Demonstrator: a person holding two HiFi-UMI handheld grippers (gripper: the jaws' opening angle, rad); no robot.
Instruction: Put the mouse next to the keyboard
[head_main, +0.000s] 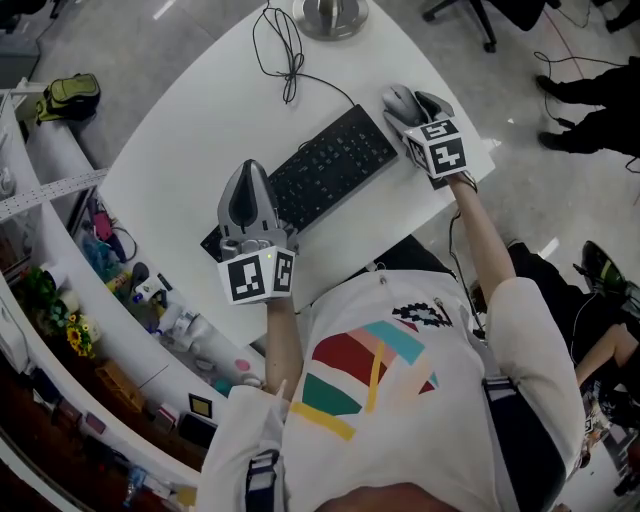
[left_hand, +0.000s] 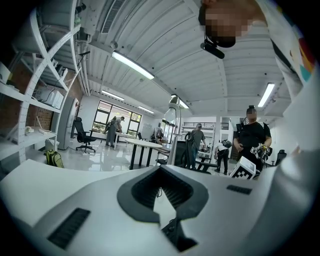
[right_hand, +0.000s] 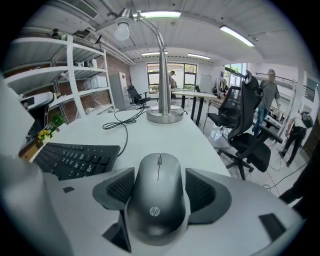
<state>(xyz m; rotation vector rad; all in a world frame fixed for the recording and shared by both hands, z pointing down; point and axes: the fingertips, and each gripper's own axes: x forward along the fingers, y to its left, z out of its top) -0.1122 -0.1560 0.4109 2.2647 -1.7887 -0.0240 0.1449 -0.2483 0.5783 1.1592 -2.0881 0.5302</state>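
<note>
On mouse (right_hand: 158, 190), hp logo (right_hand: 154, 211)

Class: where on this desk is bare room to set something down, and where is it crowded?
Bare table lies wide between the keyboard, the cable and the left edge. Right of the keyboard it is crowded: a narrow strip, taken by the mouse.
</note>
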